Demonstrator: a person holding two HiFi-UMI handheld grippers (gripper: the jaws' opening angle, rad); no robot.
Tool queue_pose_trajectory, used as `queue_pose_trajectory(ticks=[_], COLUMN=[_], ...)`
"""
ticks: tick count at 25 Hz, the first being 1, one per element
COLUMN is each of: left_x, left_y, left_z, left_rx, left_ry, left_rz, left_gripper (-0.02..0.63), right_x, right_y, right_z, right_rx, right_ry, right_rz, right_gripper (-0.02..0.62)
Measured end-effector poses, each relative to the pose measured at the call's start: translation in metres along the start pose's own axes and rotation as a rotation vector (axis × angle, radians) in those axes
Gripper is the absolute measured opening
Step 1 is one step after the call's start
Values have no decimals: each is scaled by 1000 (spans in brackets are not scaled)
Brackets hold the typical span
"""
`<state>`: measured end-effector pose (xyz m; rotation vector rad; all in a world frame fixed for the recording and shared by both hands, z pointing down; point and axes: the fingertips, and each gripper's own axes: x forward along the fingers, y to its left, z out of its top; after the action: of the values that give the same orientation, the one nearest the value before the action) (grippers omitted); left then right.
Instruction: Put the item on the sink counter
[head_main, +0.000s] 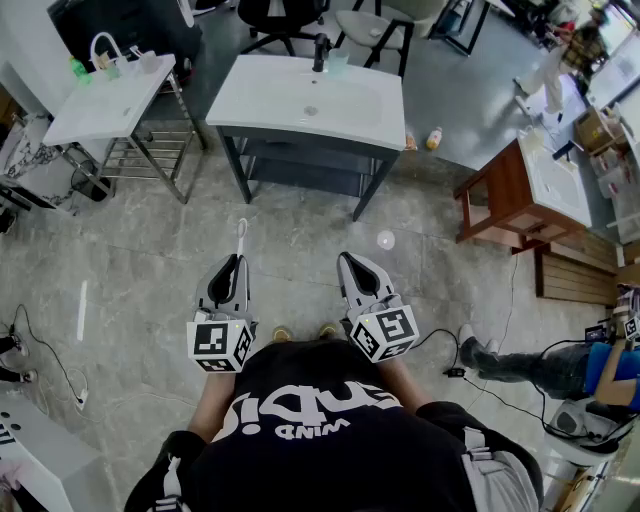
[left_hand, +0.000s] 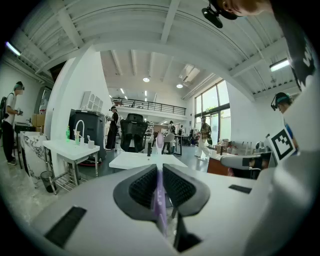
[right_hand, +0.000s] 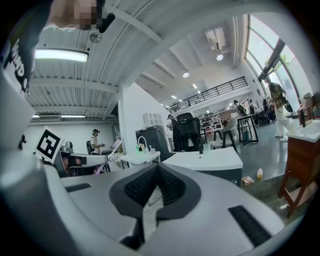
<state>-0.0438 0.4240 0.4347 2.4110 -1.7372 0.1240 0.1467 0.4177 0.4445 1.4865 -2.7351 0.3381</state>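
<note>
A thin pale-purple toothbrush (head_main: 241, 236) sticks out forward from my left gripper (head_main: 233, 263), which is shut on its handle. In the left gripper view the toothbrush (left_hand: 159, 190) runs up between the closed pads, its head towards the sink. The sink counter (head_main: 268, 108) is a white basin top on a dark grey frame, straight ahead across bare floor, with a black faucet (head_main: 321, 51) and a cup (head_main: 338, 62) at its back edge. My right gripper (head_main: 352, 262) is held beside the left, jaws shut with nothing between them. The right gripper view shows the sink counter (right_hand: 215, 159) beyond the jaws.
A second white sink (head_main: 95, 108) with a metal rack stands at the far left. A wooden vanity (head_main: 508, 196) stands at the right. A small bottle (head_main: 434, 137) lies on the floor by the counter's right leg. A person's legs (head_main: 520, 362) and cables are at the lower right.
</note>
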Motion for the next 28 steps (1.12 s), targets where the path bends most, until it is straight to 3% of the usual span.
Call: queue_pose_trajectory(ticks=[10, 18, 28], left_x=[-4, -3, 38], left_y=[17, 28, 48], left_z=[-6, -13, -6], left_rx=[1, -4, -8], left_ry=[4, 2, -17], left_rz=[-24, -66, -85], left_gripper=[53, 53, 52], right_x=[7, 6, 45], right_y=[28, 37, 17], right_z=[1, -3, -6], right_rx=[18, 13, 24], right_ry=[-30, -48, -39], right_rz=[51, -1, -38], right_gripper=[17, 17, 17])
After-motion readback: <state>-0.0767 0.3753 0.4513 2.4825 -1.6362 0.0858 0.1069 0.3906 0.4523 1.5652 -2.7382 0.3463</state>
